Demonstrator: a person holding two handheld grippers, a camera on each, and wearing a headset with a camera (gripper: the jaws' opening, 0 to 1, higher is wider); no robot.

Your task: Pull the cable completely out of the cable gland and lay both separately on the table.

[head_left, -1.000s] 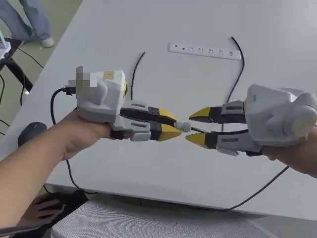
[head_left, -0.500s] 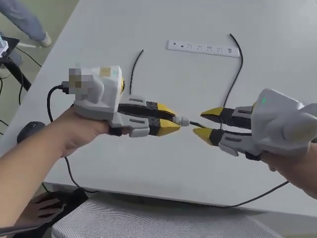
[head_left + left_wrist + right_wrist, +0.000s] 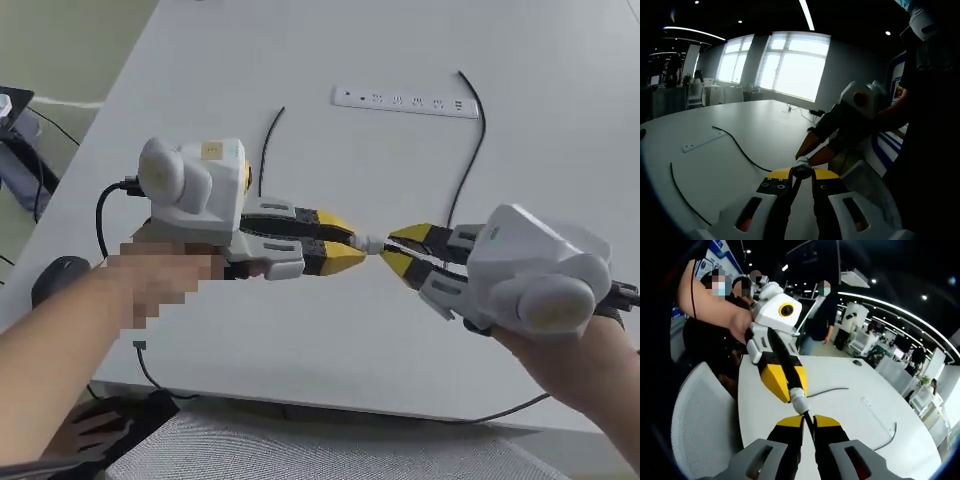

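the cable gland (image 3: 372, 245) is pinched at the tips of the shut fingers of the left gripper (image 3: 347, 250). the cable (image 3: 808, 419) runs from it into the right gripper (image 3: 402, 254), whose fingers are closed on it just beside the gland. extraction step, i judge (cable not yet free): pull apart in line. a power strip (image 3: 405, 101) and loose wires (image 3: 477, 150) lie on the counter (image 3: 560, 120) beyond the fingers, out of the way.

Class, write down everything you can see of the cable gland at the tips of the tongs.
The cable gland is a small, pale grey, plastic-looking fitting. It lies roughly level above the table, clamped in the tips of the left tongs. A thin black cable leaves its free end into the shut right tongs.
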